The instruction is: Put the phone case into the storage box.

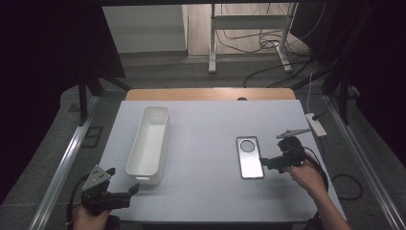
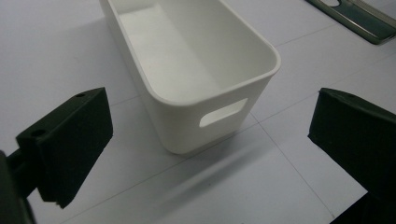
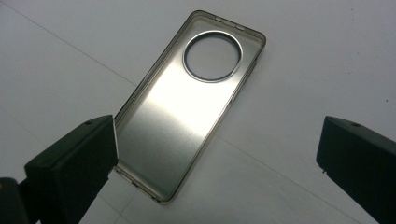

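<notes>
Phone case (image 1: 250, 157) lies flat toward the table's (image 1: 201, 143) right edge, my right gripper (image 1: 268, 163) beside it; left gripper view: left gripper (image 2: 205, 149) spread before the white bin (image 2: 196, 70); right gripper view: jaws spread, and I judge they may skid off the thin case.

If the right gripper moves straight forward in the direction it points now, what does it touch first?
Most likely the phone case. It lies flat on the table directly ahead of the open right gripper, with its near end between the jaws. Exact depth is hard to judge.
</notes>
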